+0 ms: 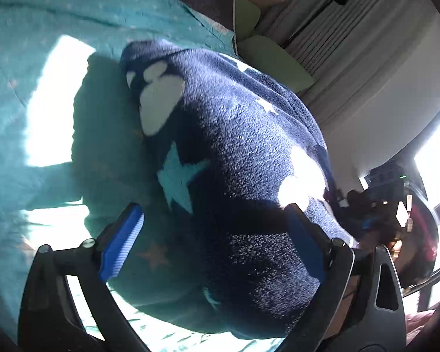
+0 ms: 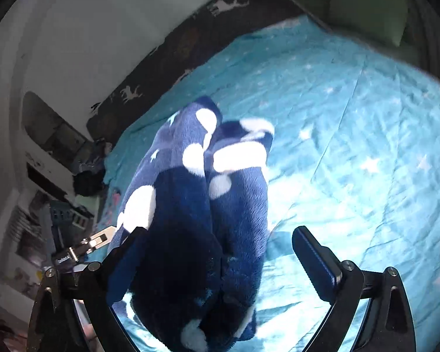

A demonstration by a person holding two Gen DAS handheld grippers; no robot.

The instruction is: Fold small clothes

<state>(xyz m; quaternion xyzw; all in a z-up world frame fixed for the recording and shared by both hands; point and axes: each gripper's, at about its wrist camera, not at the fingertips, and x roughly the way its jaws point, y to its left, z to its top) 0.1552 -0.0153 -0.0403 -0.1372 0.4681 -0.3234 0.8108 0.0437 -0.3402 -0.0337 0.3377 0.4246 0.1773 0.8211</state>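
Fleece garment [image 2: 190, 211] lies on the turquoise bedspread [image 2: 352, 135], seemingly already folded double lengthwise. Left gripper [image 1: 214, 234] and right gripper [image 2: 220, 252] both stand released around it, so further folding probably remains.

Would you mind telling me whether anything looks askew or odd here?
The navy fleece garment lies bunched in a lumpy heap on the teal bedspread, not flat. Both the left gripper and right gripper are open around it.
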